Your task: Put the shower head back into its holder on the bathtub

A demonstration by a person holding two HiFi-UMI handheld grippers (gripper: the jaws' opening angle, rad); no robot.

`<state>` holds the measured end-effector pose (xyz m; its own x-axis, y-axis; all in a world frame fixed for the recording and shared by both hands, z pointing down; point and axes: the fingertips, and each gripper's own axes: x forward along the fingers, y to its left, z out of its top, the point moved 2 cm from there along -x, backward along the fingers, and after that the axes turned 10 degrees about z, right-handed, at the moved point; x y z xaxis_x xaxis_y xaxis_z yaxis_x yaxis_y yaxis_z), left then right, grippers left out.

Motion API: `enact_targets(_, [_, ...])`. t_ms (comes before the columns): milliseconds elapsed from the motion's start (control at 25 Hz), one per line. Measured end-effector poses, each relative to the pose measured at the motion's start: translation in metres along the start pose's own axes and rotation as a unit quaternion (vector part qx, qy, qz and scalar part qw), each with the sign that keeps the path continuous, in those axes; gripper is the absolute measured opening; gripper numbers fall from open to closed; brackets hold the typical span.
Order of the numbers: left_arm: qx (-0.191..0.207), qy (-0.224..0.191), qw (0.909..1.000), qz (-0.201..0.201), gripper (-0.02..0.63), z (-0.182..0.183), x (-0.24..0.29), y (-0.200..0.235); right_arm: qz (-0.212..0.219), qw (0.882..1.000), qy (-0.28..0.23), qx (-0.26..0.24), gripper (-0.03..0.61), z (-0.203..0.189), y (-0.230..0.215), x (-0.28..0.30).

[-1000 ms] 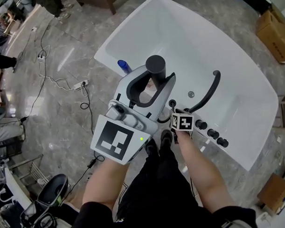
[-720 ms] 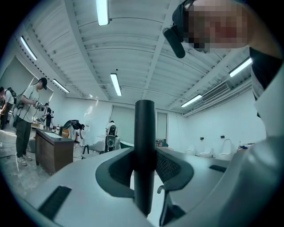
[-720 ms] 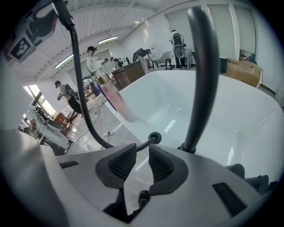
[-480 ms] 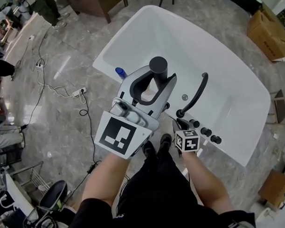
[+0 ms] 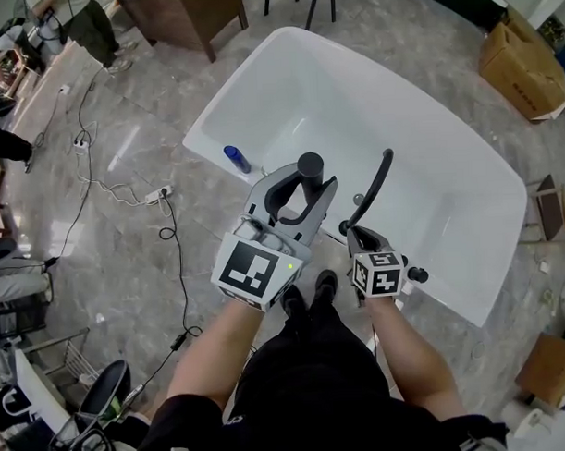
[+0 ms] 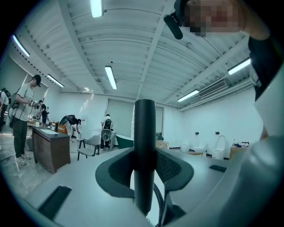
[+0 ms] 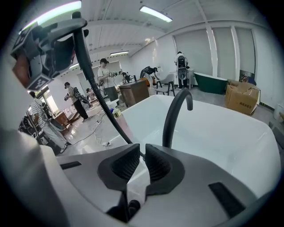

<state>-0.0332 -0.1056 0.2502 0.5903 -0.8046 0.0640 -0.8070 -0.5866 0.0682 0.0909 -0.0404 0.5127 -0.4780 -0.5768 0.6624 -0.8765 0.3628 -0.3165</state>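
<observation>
The black shower head [image 5: 310,165] stands upright between the jaws of my left gripper [image 5: 304,178], which is shut on its handle [image 6: 144,133]. Its black hose [image 7: 100,99] runs down from there towards the tub deck. My right gripper [image 5: 357,232] hovers over the near rim of the white bathtub [image 5: 214,130], beside the base of the curved black tap spout [image 5: 378,175]. In the right gripper view the right gripper [image 7: 141,150] is closing to a narrow slit, nothing is pressed between its pads, and the hose passes just beyond its tips.
Black knobs [image 5: 416,274] line the rim to the right of the spout [image 7: 171,115]. A blue bottle [image 5: 236,158] lies by the tub's left edge. Cables [image 5: 123,175] trail across the marble floor, and cardboard boxes [image 5: 526,59] stand at the far right.
My right gripper has risen off the tub deck by the knobs and drawn back towards me, its jaws narrowing. The left gripper with the shower head has shifted slightly.
</observation>
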Motion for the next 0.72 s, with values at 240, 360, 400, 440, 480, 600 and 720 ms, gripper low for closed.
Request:
enact_targets(240, [0.008,0.029,0.9995,0.009,0.14,-0.014,-0.009,-0.008,0.011,1.0,-0.011,-0.025,0.044,0.017,0.013,-0.033])
enact_targets(360, [0.002,0.043,0.9989,0.015,0.14,-0.028,-0.005,-0.009,0.012,0.999,-0.019,-0.036,0.041,0.025,0.012,-0.047])
enact_targets(400, [0.001,0.05,0.9986,0.015,0.14,-0.034,-0.002,-0.01,0.012,0.999,-0.022,-0.037,0.038,0.025,0.011,-0.051])
enact_targets(440, [0.001,0.056,0.9983,0.015,0.14,-0.041,0.001,-0.011,0.011,0.999,-0.024,-0.036,0.037,0.025,0.009,-0.054])
enact_targets(480, [0.001,0.062,0.9979,0.016,0.14,-0.048,0.004,-0.011,0.011,0.999,-0.025,-0.035,0.035,0.024,0.007,-0.056])
enact_targets(600, [-0.002,0.079,0.9967,0.019,0.14,-0.073,0.017,-0.01,0.014,0.999,-0.025,-0.029,0.031,0.018,-0.001,-0.057])
enact_targets(720, [-0.006,0.098,0.9949,0.022,0.14,-0.104,0.031,-0.007,0.019,0.999,-0.019,-0.026,0.029,0.011,-0.008,-0.049])
